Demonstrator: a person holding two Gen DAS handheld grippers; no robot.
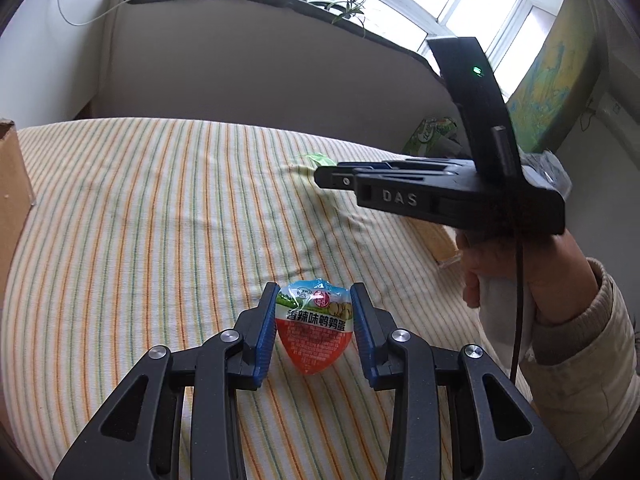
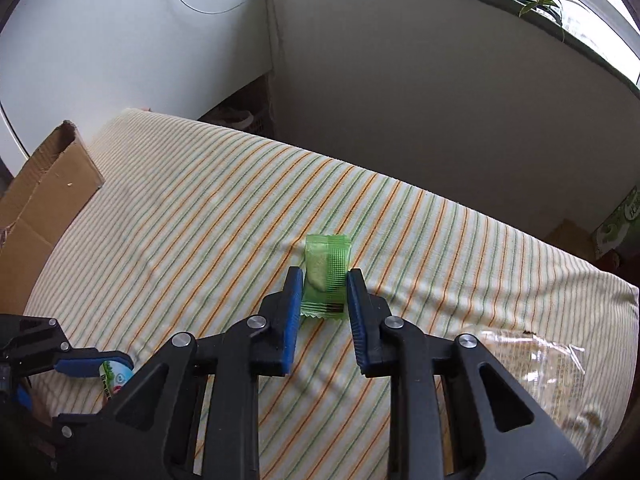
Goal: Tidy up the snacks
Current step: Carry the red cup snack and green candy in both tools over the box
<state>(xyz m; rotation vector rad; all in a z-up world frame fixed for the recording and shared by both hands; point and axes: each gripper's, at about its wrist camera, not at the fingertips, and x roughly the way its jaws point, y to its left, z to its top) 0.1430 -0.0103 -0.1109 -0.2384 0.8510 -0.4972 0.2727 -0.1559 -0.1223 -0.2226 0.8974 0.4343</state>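
Note:
A red, heart-shaped snack packet (image 1: 314, 332) with printed writing sits between the blue pads of my left gripper (image 1: 315, 292), which is shut on it just above the striped sheet (image 1: 160, 220). In the right wrist view a small green candy packet (image 2: 326, 252) stands between the pads of my right gripper (image 2: 325, 274), which press on both its sides. The left wrist view shows the right gripper (image 1: 332, 178) from the side, to the right and further back, with a bit of green wrapper (image 1: 316, 159) at its tip. The left gripper's pad (image 2: 92, 364) and the red packet (image 2: 114, 376) show at lower left.
An open cardboard box (image 2: 44, 208) stands at the left edge of the bed. A clear bag of snacks (image 2: 536, 368) lies at the right near the bed's edge. A green carton (image 2: 618, 224) sits beyond it. A person's hand and sleeve (image 1: 500, 276) hold the right gripper.

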